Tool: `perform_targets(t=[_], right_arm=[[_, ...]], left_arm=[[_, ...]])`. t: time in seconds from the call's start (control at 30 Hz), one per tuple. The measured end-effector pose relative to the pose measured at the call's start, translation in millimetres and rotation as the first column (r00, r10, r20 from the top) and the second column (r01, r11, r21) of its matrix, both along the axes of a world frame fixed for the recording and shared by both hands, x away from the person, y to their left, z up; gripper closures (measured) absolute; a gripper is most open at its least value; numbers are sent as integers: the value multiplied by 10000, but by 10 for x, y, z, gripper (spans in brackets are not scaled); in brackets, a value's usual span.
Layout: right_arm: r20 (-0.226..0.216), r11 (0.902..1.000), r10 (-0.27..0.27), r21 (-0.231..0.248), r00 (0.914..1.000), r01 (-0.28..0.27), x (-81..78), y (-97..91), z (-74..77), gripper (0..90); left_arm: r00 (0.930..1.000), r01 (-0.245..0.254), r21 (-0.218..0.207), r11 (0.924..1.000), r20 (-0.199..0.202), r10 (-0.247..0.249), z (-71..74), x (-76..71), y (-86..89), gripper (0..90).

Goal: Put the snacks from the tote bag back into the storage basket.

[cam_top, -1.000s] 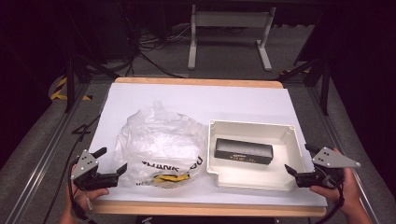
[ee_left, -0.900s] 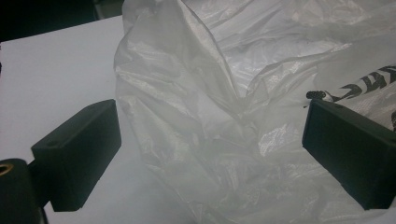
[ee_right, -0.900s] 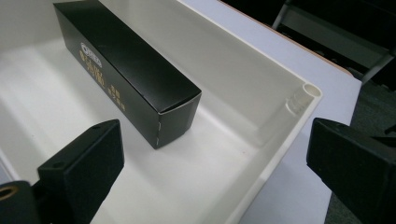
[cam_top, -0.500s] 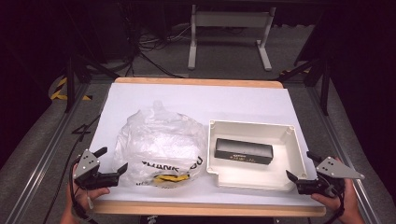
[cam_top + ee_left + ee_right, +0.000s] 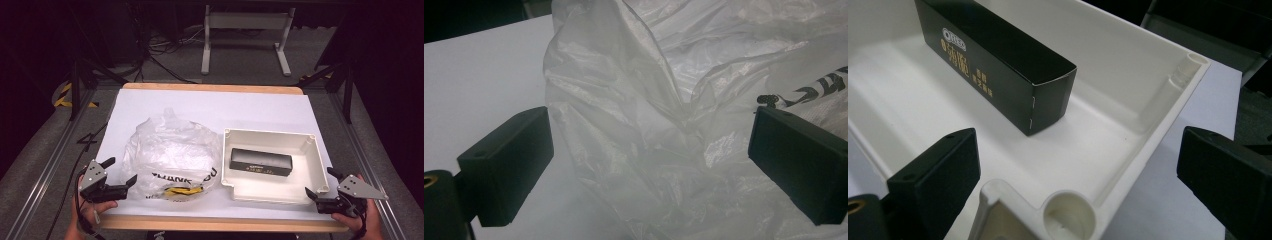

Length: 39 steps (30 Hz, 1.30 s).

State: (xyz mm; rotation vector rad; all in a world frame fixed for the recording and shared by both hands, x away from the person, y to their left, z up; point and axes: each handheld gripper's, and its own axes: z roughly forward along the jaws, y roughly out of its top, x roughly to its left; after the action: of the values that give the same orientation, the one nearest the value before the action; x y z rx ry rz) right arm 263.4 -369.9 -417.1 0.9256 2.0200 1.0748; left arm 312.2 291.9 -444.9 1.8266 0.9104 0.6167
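Note:
A crumpled clear plastic bag (image 5: 170,157) with black and yellow print lies on the white table left of centre. To its right stands a shallow cream tray (image 5: 307,145) with a long black box (image 5: 261,161) lying inside. My left gripper (image 5: 120,172) is open at the bag's lower left edge; in the left gripper view the bag (image 5: 684,115) lies between and beyond the wide-apart jaws. My right gripper (image 5: 322,182) is open at the tray's near right corner, and in the right gripper view the tray corner (image 5: 1068,215) sits between the jaws with the black box (image 5: 993,60) beyond.
The white sheet (image 5: 210,107) covers the table, with a wooden edge (image 5: 210,224) along the front. Dark floor, cables and a grey stand (image 5: 245,35) lie beyond the far edge. A metal rail (image 5: 45,170) runs along the left side.
My right gripper has drawn down and back toward the front edge, staying near the tray's corner. My left gripper has barely shifted. Bag, tray and box are unmoved.

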Motion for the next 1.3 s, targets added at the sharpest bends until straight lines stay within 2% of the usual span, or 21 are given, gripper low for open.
perform_targets(t=[0.23,0.7,0.97,1.07,1.3], right_arm=[[5,9996,-23,287,10000,23,-14,-31,-36,45],[99,9997,-198,162,9998,196,-45,-33,-59,45],[7,9997,-171,-172,9999,171,-13,3,-109,45],[-119,9998,-116,-132,9999,115,-11,9,-128,45],[-80,9999,-117,-73,9999,117,-15,12,-129,45]], left_arm=[[10000,-2,64,10000,-71,3,-14,-8,-2,51],[9998,201,-67,9998,63,-201,10,-16,-19,47],[9997,228,78,9997,-23,-228,2,13,-44,47],[9998,217,63,9997,-19,-216,6,9,-51,47],[9998,194,2,9998,27,-194,6,9,-54,44]])
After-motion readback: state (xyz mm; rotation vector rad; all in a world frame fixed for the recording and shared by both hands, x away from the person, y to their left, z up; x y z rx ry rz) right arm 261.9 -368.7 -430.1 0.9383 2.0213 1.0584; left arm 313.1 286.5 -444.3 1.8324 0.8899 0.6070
